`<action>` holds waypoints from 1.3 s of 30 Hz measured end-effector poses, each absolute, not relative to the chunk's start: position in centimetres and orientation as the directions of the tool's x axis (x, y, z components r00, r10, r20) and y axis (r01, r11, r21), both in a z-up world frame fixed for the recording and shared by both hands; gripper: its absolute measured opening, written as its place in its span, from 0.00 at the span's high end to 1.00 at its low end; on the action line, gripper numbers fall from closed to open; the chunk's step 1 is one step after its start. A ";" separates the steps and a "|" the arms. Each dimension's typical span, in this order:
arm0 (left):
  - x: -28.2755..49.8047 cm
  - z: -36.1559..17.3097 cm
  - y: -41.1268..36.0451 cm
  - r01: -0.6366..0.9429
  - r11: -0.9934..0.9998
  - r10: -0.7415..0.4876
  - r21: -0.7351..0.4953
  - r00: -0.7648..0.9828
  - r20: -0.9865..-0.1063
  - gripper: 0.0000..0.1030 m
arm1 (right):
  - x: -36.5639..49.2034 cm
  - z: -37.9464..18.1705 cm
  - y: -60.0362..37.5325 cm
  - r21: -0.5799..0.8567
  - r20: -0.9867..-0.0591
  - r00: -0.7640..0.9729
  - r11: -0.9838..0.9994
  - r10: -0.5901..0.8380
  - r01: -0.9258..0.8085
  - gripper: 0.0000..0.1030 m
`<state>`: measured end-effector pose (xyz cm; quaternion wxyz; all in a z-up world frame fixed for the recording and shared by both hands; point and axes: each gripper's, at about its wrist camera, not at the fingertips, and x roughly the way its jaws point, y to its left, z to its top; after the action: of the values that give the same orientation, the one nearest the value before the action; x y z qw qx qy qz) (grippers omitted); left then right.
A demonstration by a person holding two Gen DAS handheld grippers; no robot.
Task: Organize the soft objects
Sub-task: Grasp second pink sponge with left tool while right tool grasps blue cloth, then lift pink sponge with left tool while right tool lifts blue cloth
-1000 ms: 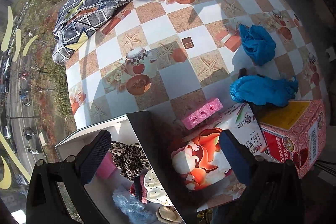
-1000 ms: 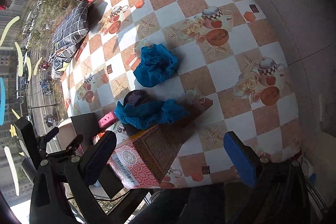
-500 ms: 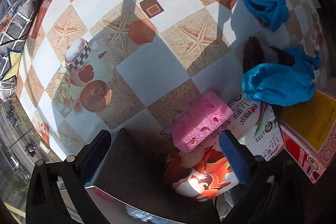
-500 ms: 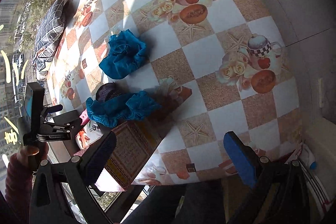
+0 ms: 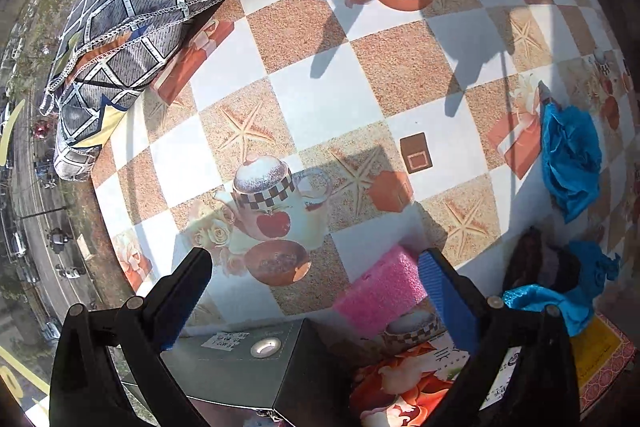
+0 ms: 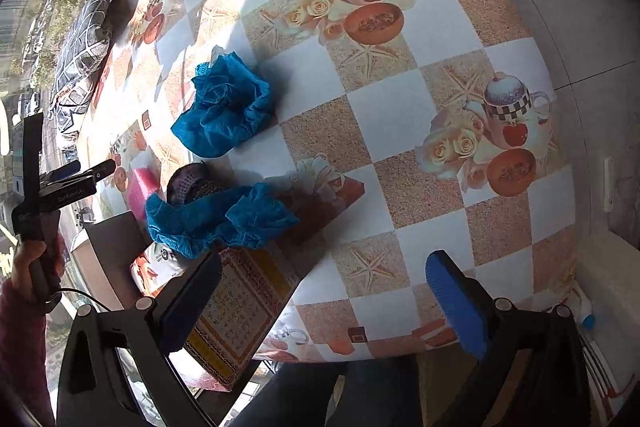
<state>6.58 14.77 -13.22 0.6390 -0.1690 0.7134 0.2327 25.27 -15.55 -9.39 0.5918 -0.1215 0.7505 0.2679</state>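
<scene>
Black gripper frames; blue-padded fingers (image 6: 454, 301); maroon sleeve (image 6: 20, 351).

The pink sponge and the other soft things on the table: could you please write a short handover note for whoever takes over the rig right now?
Left gripper: open, low over the table edge, nothing held; the pink sponge lies against its right finger, not clamped.
Right gripper: open, empty, above the near table edge.
Two blue cloths: one loose on the table, one draped at the red box, by a dark mesh item.
The checked pillow sits at the far edge.
Done: nothing visibly sorted from here.
Left: sponge, both cloths, probably the mesh item.
</scene>
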 end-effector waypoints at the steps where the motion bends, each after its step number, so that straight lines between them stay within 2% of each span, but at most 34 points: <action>1: 6.1 -13.1 14.9 -0.579 0.810 0.029 0.097 -0.126 -0.992 0.00 | 25.3 -9.6 -14.8 0.258 -0.954 -0.269 0.819 0.132 -0.513 0.00; 7: 3.7 -14.3 13.9 -0.769 0.639 -0.138 -0.012 -0.100 -0.985 0.00 | 26.0 -11.8 -7.6 0.209 -0.974 -0.208 0.723 0.092 -0.659 0.00; 13: 3.0 -16.5 12.8 -0.841 0.540 -0.161 0.038 -0.148 -0.976 0.00 | 25.1 -15.4 -0.9 0.118 -0.990 -0.138 0.558 0.006 -0.821 0.00; 18: 3.5 -17.9 11.3 -0.869 0.485 -0.161 0.100 -0.201 -0.966 0.00 | 24.3 -18.6 0.7 0.013 -0.997 -0.045 0.480 -0.055 -0.877 0.00; 21: 4.3 -18.1 11.2 -0.889 0.450 -0.166 0.080 -0.171 -0.971 0.00 | 24.5 -19.2 -0.1 0.021 -0.999 -0.040 0.501 -0.028 -0.865 0.00; 25: 5.5 -19.6 10.1 -0.910 0.413 -0.241 0.028 -0.139 -0.961 0.00 | 26.6 -19.4 -2.2 0.010 -0.999 -0.030 0.577 -0.025 -0.817 0.00; 32: 5.5 -18.7 8.1 -0.922 0.384 -0.189 0.057 -0.138 -0.972 0.00 | 31.6 -19.2 -8.6 -0.005 -0.998 -0.038 0.716 -0.044 -0.698 0.00; 39: 4.5 -19.8 9.9 -0.932 0.354 -0.178 0.080 -0.151 -0.972 0.00 | 31.7 -16.5 -9.6 0.076 -0.996 -0.011 0.731 0.094 -0.679 0.00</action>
<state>4.45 9.93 -19.80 0.4958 -0.4226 0.6565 0.3802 31.66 -9.56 -16.48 0.6663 -0.2252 0.6491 0.2899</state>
